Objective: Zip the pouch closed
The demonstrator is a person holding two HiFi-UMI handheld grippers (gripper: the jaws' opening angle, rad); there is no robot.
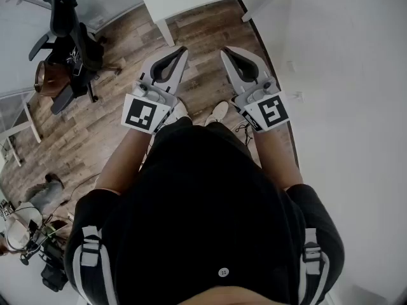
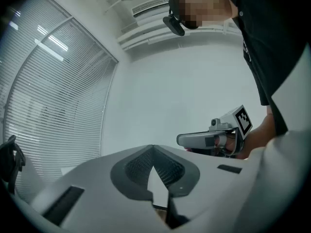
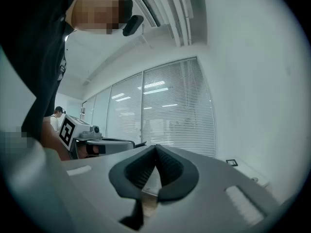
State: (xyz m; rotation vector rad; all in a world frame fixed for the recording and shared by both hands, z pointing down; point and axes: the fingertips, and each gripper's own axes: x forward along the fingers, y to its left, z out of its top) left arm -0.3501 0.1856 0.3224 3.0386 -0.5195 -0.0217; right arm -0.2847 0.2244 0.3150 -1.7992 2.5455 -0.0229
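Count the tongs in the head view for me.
2, both shut and empty: left tongs centre-left, right tongs centre-right, over the wood floor. None looks hidden.

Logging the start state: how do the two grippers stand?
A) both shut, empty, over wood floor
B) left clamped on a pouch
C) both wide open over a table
A: the left gripper and right gripper have jaws together, nothing between them, above the wood floor.
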